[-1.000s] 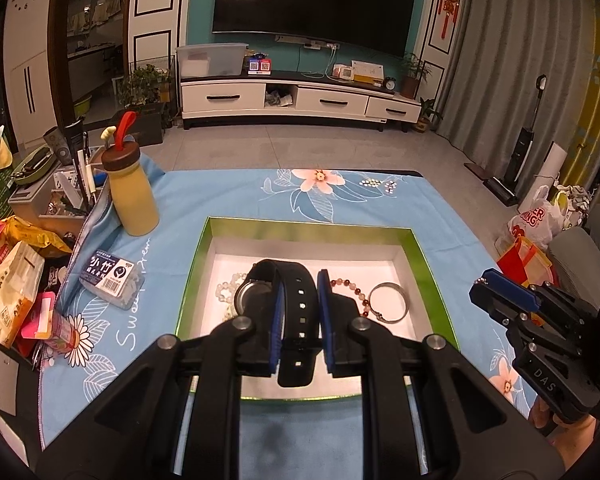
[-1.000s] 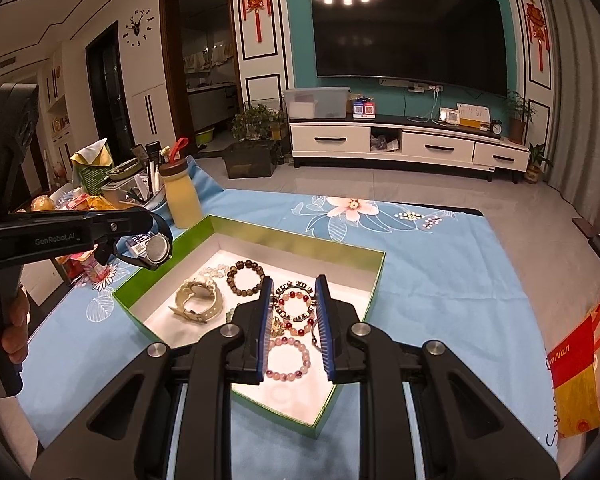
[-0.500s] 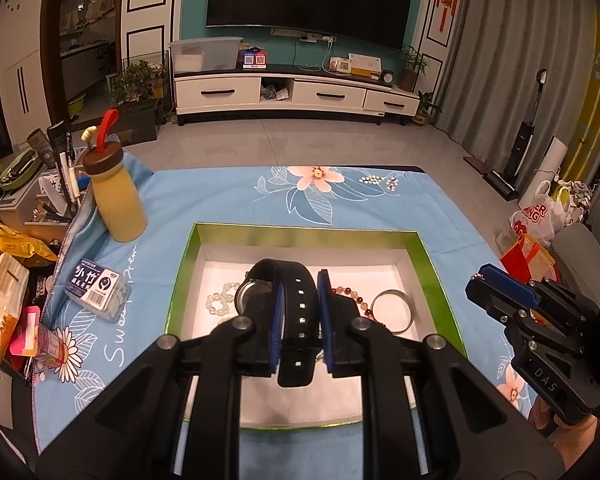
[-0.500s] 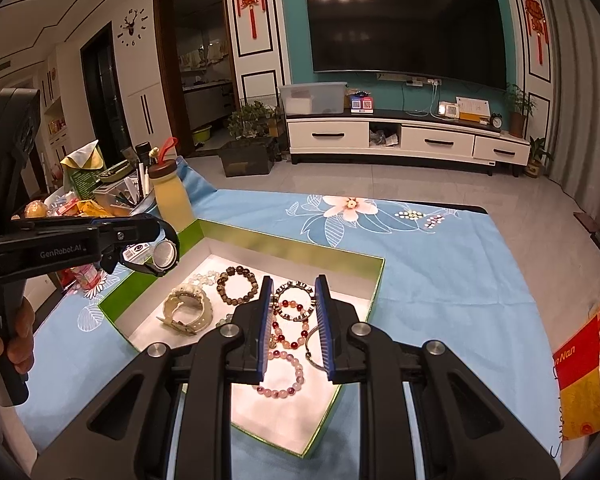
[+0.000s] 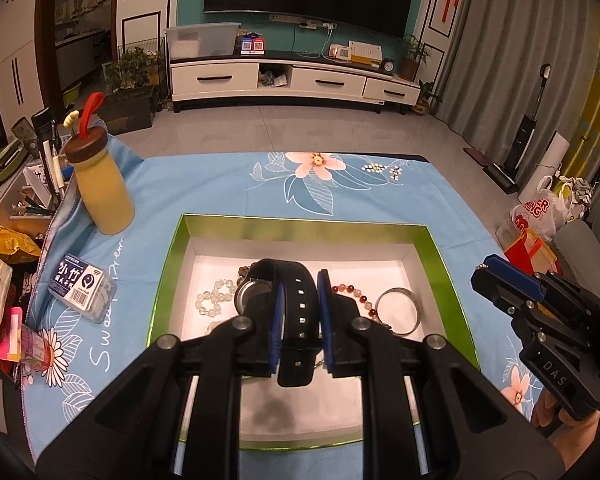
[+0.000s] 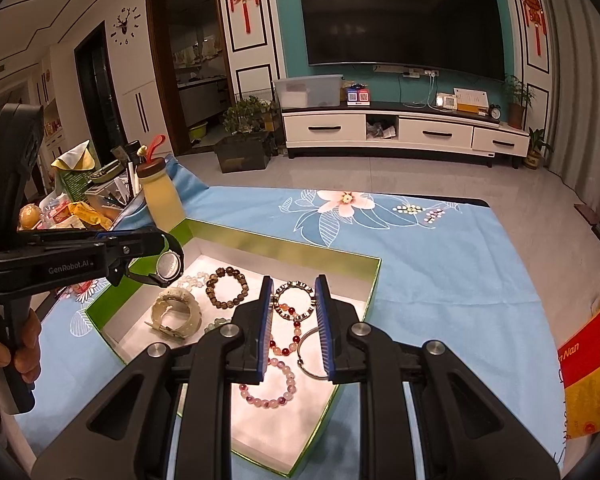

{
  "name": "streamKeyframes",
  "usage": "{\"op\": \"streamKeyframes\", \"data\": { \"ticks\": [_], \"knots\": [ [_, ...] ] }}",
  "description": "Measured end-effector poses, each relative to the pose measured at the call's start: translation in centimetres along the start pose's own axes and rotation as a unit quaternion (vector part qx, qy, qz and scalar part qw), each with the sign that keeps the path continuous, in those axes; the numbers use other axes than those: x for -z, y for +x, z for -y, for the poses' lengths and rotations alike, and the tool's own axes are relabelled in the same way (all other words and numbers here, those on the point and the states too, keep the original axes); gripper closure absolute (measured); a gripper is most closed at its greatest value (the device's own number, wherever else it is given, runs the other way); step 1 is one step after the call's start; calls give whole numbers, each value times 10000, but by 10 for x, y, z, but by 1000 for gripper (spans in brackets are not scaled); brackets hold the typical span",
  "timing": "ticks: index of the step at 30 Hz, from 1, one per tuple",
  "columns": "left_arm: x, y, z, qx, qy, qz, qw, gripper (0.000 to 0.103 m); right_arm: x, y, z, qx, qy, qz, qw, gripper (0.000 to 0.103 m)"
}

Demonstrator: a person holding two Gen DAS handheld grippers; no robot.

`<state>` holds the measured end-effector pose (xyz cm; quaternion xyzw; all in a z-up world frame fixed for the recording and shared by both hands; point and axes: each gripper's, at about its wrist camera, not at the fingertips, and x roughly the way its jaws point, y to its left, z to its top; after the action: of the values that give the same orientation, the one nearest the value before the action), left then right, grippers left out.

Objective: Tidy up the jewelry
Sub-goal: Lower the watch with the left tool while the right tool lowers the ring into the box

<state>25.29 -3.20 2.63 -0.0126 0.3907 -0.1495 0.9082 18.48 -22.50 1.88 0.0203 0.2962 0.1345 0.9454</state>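
Note:
My left gripper (image 5: 299, 322) is shut on a black watch (image 5: 296, 304) by its strap and holds it above the green-rimmed jewelry box (image 5: 300, 224). In the right wrist view the left gripper (image 6: 148, 252) carries the watch (image 6: 168, 266) over the box's left corner. The box (image 6: 284, 246) holds a cream watch (image 6: 176, 314), a dark bead bracelet (image 6: 226, 286), several other bead bracelets and a silver bangle (image 6: 312, 356). My right gripper (image 6: 293, 328) is open and empty above the box; it also shows in the left wrist view (image 5: 540, 312) at the right.
A yellow bottle (image 5: 102, 192) with a brown lid stands left of the box on the blue floral cloth (image 5: 340, 192). A small clear box (image 5: 82, 282) lies near it. Snack packs and a pen holder (image 5: 24, 200) crowd the left edge. Bags (image 6: 588, 376) stand at the right.
My left gripper has come down and forward with the watch over the box. My right gripper has edged lower and forward over the bracelets. Both jaws stand as before.

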Motion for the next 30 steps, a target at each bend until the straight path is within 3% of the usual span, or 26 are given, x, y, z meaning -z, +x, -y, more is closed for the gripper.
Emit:
{"op": "streamKeyframes", "data": {
  "ticks": [17,30],
  "knots": [
    [-6,38,-4,202,-183,-497,9984,87,-1,33,22,-233,434,-491,9976,82],
    [-9,68,8,221,-50,-781,9967,87,-6,54,24,-293,502,-695,9959,82]
  ]
}}
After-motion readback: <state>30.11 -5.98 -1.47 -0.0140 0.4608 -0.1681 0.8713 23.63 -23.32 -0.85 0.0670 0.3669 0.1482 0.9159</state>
